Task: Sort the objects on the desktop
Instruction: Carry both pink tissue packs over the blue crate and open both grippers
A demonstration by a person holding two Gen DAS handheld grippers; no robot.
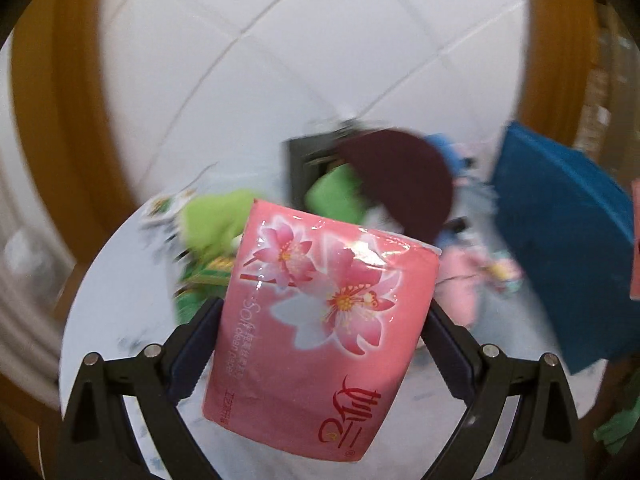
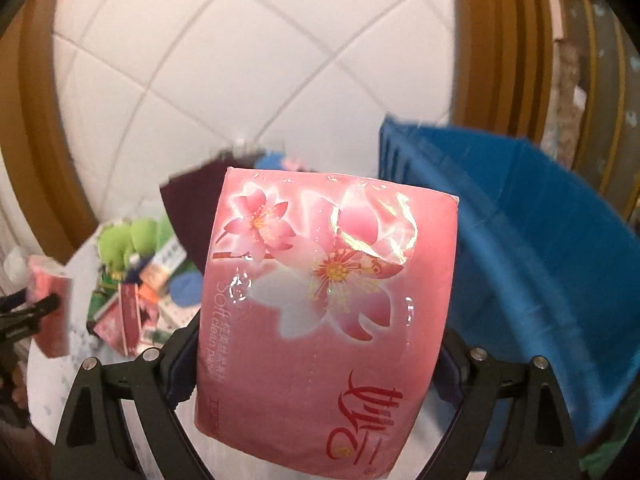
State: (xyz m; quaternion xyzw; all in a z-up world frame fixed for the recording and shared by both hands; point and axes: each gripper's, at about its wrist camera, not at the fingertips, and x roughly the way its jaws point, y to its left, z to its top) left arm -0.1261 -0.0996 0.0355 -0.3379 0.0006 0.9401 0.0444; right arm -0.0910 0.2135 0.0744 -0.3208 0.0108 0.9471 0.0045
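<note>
White tiled floor below, brown wooden framing at the edges, a pale round tabletop (image 1: 100,300) crowded with clutter.

Each gripper clamped on its own pink tissue pack, both lifted clear of the surface: left gripper (image 1: 324,320) closed on the left-hand tissue pack (image 1: 320,320), right gripper (image 2: 320,332) closed on the right-hand tissue pack (image 2: 324,300). Held by the long sides, low on the pack, printed flower face toward the camera, upper half sticking out well beyond the fingertips.

Soft, film-wrapped, slippery by the look of the glare, so best squeezed firmly but not crushed, and kept from swinging.

Blue bin (image 2: 520,240) just right of the right-hand pack, open side in view, likely the destination. Probably wise to carry over the rim, lower inside, then release; one pack at a time to avoid a collision of the two.

Farther out: dark maroon object (image 1: 400,176), green plush toy (image 2: 124,240), small red boxes (image 2: 124,316), mostly blurred.
</note>
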